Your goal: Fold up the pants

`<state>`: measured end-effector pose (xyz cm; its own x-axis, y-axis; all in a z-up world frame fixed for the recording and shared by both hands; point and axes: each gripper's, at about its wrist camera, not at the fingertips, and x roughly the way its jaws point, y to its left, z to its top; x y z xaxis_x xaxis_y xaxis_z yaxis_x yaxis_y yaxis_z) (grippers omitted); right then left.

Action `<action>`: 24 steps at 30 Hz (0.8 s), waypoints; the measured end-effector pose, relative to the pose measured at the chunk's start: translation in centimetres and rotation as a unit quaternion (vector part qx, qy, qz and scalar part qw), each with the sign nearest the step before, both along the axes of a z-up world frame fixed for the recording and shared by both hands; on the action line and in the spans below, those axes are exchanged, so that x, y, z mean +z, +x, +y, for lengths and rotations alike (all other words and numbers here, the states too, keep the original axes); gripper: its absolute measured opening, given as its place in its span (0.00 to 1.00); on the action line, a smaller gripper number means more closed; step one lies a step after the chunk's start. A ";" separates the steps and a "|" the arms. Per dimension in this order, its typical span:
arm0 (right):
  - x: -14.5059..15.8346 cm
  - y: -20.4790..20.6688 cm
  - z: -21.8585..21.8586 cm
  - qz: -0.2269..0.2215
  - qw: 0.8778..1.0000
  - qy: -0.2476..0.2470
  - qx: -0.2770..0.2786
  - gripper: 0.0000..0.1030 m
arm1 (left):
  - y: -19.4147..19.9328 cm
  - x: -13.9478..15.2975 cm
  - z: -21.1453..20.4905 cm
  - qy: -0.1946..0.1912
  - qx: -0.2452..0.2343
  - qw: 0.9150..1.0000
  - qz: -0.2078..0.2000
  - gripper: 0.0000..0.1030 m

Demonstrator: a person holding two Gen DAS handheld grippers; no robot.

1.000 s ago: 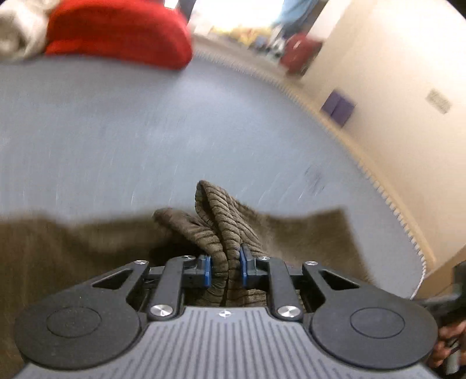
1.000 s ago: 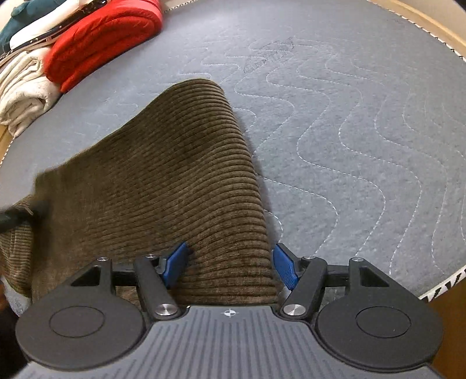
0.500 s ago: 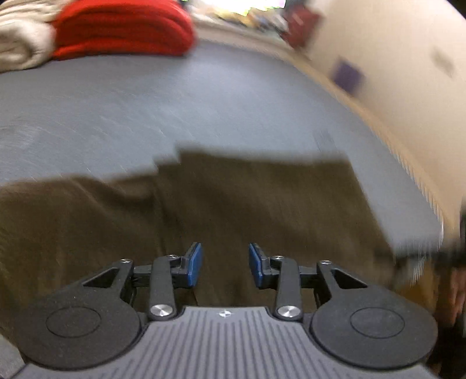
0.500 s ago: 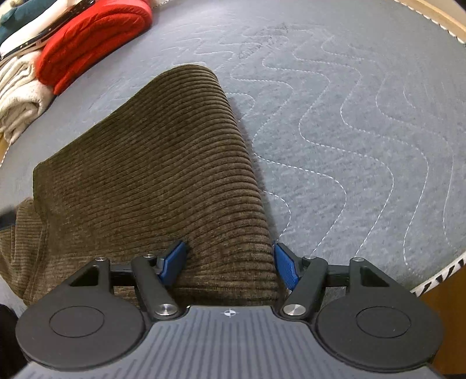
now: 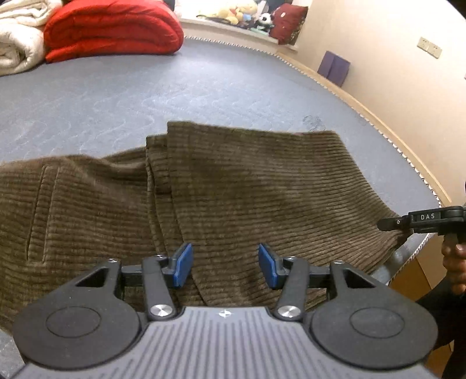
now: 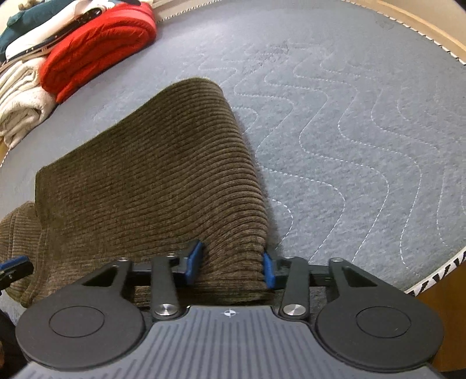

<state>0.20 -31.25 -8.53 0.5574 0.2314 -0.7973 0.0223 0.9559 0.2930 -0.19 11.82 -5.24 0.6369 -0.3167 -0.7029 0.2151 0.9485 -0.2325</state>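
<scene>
Brown corduroy pants (image 5: 262,180) lie folded over on the grey quilted mattress (image 5: 145,93). My left gripper (image 5: 224,263) hovers over the near side of the pants; its jaws are opening and nothing is pinched between the blue pads. In the right wrist view the doubled pants (image 6: 151,175) run away from my right gripper (image 6: 230,265), whose jaws are closing, with both pads pressing on the fold's near end. That right gripper (image 5: 390,224) also shows at the pants' right corner, with a hand behind it.
A folded red blanket (image 5: 113,27) and a white one (image 5: 17,40) sit at the far left of the mattress. The bed's zigzag-trimmed edge (image 6: 437,277) is close on the right. Plush toys (image 5: 233,14) line a ledge by the wall.
The left gripper let go of the bunched fabric, opened and sank toward the pants, which now lie flat. The right gripper's jaws narrowed onto the fold.
</scene>
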 end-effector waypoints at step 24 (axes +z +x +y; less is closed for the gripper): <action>5.8 -15.4 22.5 -0.306 0.843 -0.230 0.378 0.19 | -0.9 5.5 1.2 -0.261 -0.058 0.963 -0.040 0.93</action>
